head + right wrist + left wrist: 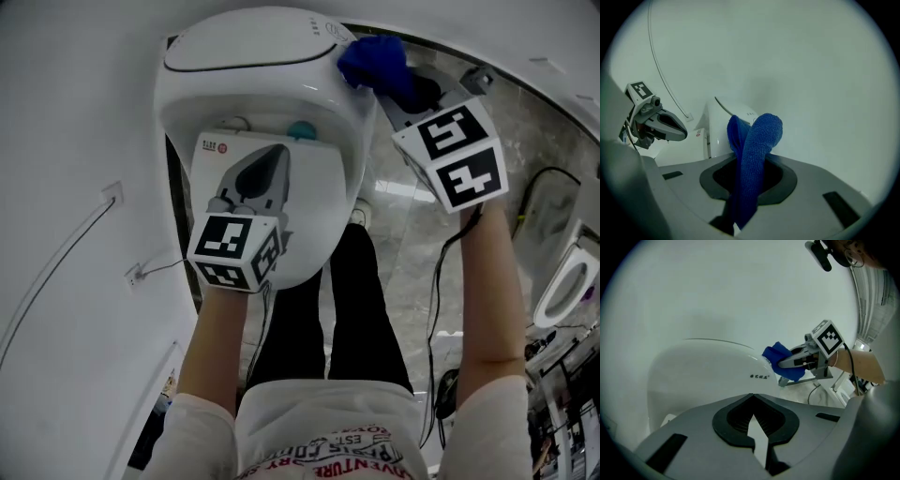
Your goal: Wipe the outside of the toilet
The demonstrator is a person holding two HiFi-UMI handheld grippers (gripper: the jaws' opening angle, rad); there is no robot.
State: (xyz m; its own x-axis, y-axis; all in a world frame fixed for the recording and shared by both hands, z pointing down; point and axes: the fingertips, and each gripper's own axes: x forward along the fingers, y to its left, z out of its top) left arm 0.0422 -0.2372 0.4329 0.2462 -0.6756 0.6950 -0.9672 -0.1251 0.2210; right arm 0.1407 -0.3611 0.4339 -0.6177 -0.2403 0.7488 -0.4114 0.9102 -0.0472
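The white toilet (253, 47) stands against the wall with its lid (319, 187) down. A blue cloth (373, 58) is pressed on the toilet's right side near the back, and my right gripper (398, 84) is shut on it. In the right gripper view the blue cloth (754, 150) sticks up out of the jaws, next to the toilet (717, 136). My left gripper (278, 150) hovers over the lid, shut and empty. Its tips (752, 395) face the toilet's rear (708, 371), and the right gripper (801, 359) with the blue cloth (780, 361) shows beyond. The left gripper (683, 132) is at the left in the right gripper view.
A white wall with a thin cable (56, 272) and a socket (134, 275) runs along the left. Marble floor (412, 187) with black cables (436, 281) lies to the right. A second toilet (567, 286) stands at the far right. The person's legs (347, 309) are in front of the bowl.
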